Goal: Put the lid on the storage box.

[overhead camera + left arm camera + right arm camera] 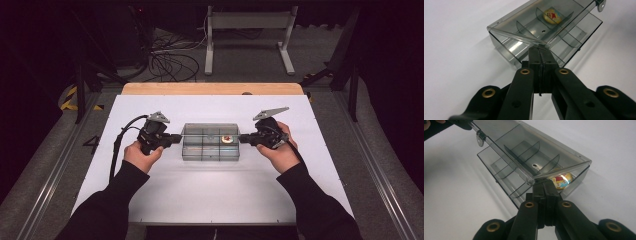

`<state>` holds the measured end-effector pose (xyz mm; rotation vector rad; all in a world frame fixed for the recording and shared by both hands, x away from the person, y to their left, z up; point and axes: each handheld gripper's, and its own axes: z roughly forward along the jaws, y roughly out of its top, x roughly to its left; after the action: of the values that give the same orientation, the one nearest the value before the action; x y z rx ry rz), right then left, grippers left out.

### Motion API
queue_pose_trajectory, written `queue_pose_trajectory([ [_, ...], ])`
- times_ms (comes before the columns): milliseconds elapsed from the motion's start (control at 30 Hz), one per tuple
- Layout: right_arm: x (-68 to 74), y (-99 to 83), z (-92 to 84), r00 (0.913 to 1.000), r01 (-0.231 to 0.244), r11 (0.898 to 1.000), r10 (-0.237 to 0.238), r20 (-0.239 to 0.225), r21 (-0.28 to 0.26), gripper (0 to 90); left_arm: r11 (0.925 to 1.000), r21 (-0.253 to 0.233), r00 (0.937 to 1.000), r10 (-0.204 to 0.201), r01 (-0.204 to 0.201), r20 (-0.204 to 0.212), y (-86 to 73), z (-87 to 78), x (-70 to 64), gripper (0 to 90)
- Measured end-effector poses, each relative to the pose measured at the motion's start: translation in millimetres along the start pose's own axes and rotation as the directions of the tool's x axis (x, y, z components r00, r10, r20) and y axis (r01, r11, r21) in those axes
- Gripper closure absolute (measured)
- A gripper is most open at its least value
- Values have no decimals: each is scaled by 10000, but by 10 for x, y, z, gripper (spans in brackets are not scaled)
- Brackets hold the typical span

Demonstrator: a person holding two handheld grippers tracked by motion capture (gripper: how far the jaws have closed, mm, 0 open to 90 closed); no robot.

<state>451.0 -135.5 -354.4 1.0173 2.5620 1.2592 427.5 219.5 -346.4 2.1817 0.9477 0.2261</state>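
My left gripper (539, 51) and right gripper (543, 185) pinch the clear box (210, 142) lid's ends, at 9 and 3 o'clock; a round sticker (227, 139) lies inside.

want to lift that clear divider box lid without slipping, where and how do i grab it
Grip the lid by its thin front edge at the two ends, coming in level from the box's short sides. The edge is a narrow lip, and both shut grippers, left gripper and right gripper, already meet its corners.

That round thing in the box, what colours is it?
The round piece is yellowish with red and blue; left gripper view.
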Motion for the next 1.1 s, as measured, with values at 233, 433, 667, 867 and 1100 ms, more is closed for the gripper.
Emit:
queue_pose_trajectory([
  [233,13,-71,5,9999,128,9994,-126,-59,335,900,9994,356,9999,48,-52,114,-57,46,2,891],
  [433,29,-129,24,9997,216,9977,-208,-132,646,900,9976,696,9998,-8,-6,207,-111,95,-3,890],
  [667,36,-183,60,9995,279,9951,-262,-191,949,900,9938,1090,9994,181,-213,307,-149,134,-19,890],
  [867,46,-216,82,9992,344,9925,-320,-224,1172,900,9892,1405,9988,367,-407,310,-164,157,-58,890],
  [1100,67,-243,93,9988,392,9903,-350,-339,1331,900,9848,1620,9978,581,-628,334,-184,127,-89,892],
])
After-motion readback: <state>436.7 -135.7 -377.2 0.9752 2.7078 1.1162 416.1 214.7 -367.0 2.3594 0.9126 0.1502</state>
